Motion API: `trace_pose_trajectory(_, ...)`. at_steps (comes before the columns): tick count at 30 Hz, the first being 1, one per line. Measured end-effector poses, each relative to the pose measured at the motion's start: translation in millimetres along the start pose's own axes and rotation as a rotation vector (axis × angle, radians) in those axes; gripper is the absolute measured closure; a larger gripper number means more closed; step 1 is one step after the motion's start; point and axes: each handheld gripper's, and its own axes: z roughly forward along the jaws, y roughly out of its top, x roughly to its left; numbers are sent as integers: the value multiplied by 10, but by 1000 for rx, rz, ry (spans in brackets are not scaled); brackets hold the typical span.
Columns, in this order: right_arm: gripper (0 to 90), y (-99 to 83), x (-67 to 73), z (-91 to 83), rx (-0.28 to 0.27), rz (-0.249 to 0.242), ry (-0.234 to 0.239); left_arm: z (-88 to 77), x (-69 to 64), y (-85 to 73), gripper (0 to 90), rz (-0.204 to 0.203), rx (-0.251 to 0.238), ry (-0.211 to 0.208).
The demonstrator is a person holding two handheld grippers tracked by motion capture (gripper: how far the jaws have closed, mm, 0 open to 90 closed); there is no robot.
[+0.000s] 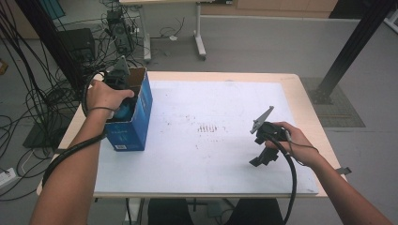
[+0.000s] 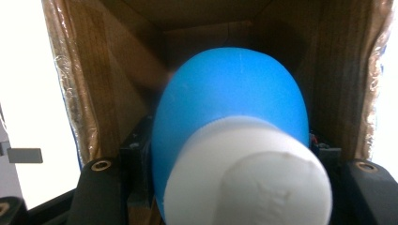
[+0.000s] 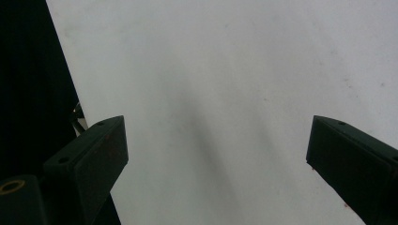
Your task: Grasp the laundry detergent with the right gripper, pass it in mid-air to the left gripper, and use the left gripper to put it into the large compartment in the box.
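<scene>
We hold a set of tongs in each hand at the worktop (image 1: 300, 89), which is a pale wooden top with a big white sheet on it.

Our left tongs (image 1: 123, 89) are down inside the tall blue cardboard box with the open top (image 1: 133, 123). The box stands up straight near the left edge of the worktop. In the left gripper view we see brown cardboard walls (image 2: 94, 70) all around, so the tongs are well inside the box. The left tongs are pinching a round blue plastic thing with a fat white cap or neck (image 2: 234, 140). It may be a bottle, but we cannot tell for sure. The white end points back at the camera and the blue round end points down into the box. We think we hold it this way so it can slide straight along the box without bumping the walls. We cannot tell if it is going in or coming out.

Our right tongs (image 1: 263, 157) hang just over the white sheet, well apart from the box. They are spread wide with nothing between them. We think they wait there so they stay out of the way.
</scene>
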Motion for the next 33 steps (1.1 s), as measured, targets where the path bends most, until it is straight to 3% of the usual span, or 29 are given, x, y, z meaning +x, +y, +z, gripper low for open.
trace_pose_trajectory(33, 54, -5, -7, 15, 3, 4, -3, 6, 17, 9, 372, -9, 10, -9)
